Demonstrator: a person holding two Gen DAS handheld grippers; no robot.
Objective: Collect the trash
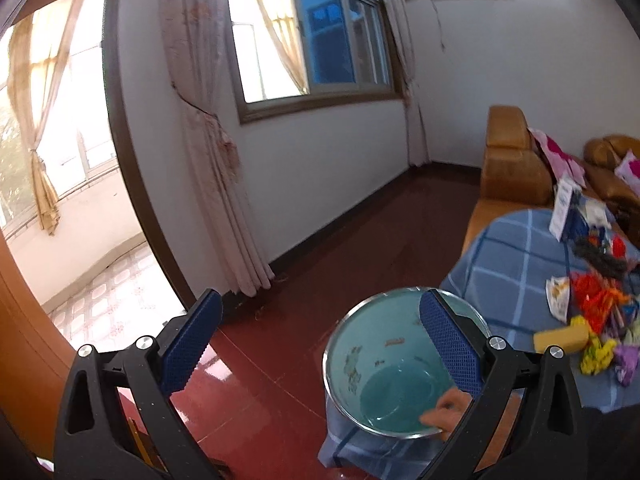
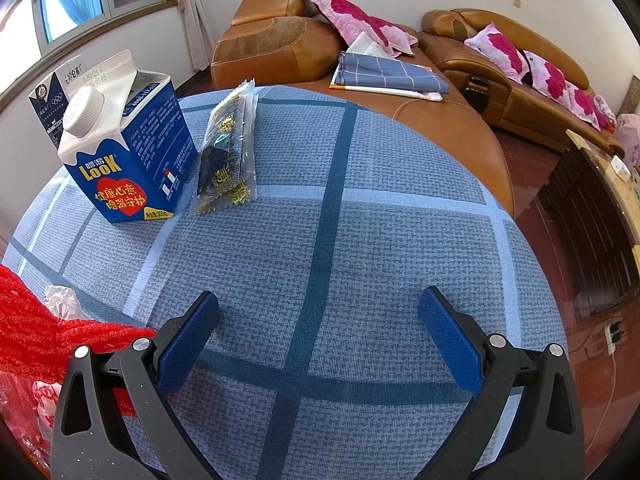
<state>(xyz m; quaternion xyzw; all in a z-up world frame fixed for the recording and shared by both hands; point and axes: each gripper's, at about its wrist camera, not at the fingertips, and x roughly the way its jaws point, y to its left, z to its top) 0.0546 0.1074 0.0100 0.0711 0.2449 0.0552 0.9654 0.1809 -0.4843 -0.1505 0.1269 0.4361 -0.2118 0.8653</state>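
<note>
Both claws are wide open and hold nothing: the left claw (image 1: 320,336) has the teal bin (image 1: 400,364) at 3 o'clock, the right claw (image 2: 320,336) has the milk carton (image 2: 128,152) on the bench (image 2: 360,240) at 10 o'clock.

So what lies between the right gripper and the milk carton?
Only bare blue checked tablecloth, in the right wrist view, between the right gripper and milk carton.

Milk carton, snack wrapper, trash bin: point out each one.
Milk carton (image 2: 132,152), right wrist view, on its blue front panel above the red heart.
Snack wrapper (image 2: 228,148), right wrist view, on the middle of the clear printed packet.
Trash bin (image 1: 384,344), left wrist view, on its teal inner wall.
</note>
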